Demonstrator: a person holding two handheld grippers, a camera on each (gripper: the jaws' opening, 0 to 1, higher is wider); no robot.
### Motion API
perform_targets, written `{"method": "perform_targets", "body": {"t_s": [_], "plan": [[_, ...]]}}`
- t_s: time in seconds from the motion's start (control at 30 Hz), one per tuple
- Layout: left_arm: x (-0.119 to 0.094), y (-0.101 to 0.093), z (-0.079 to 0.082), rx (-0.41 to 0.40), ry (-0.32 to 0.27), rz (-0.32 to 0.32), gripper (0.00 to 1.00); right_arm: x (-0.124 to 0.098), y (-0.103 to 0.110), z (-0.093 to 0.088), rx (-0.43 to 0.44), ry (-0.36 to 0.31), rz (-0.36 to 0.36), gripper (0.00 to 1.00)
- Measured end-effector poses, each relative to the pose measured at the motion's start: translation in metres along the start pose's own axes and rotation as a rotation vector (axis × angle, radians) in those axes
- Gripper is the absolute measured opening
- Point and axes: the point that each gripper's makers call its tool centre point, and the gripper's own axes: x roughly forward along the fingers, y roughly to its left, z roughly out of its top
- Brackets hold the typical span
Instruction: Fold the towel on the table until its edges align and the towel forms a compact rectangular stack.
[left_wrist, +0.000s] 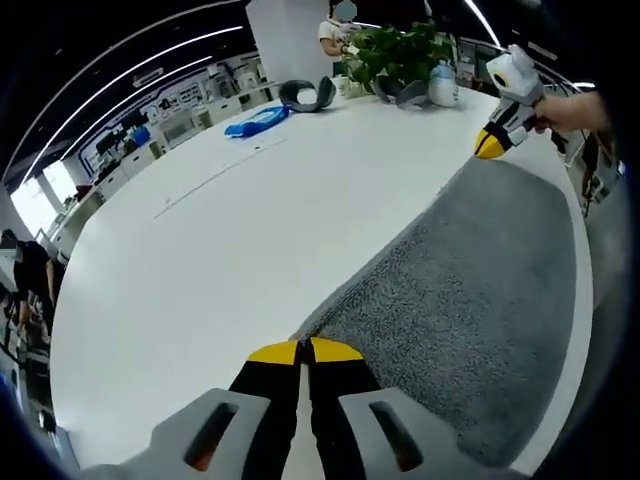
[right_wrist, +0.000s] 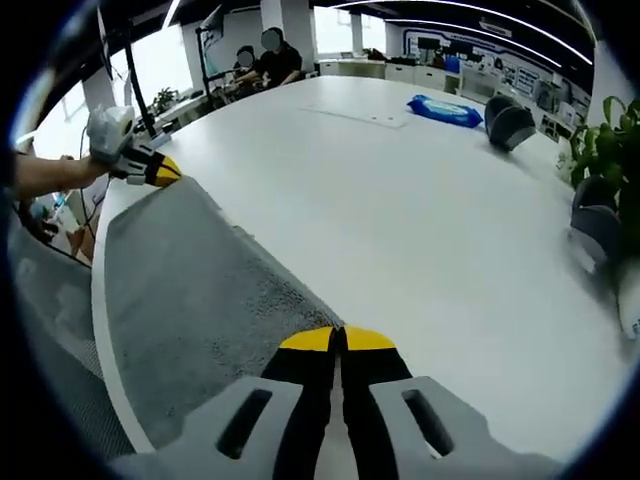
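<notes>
White table stretches under a grey towel spread flat along its near edge. At the towel's left corner, the left gripper is clenched on the cloth with both yellow tips together; far behind the towel lie a blue packet and a leafy plant. At the towel's right corner, the right gripper is likewise pinched closed on the fabric.

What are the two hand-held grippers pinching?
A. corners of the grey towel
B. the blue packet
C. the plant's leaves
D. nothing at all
A: the left hand-held gripper is closed on one corner of the grey towel, and the right hand-held gripper is closed on another corner.
</notes>
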Motion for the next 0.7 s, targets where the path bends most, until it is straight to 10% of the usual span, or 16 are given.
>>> {"method": "perform_targets", "body": {"t_s": [0.23,0.7], "plan": [[-0.002,-0.007,0.0,0.156,0.043,0.081,0.02,0.001,0.006,0.002,-0.228,-0.002,-0.046,0.0],[-0.018,-0.032,-0.01,0.44,0.224,0.083,0.02,-0.002,0.02,-0.01,-0.675,0.339,-0.101,0.0]]}}
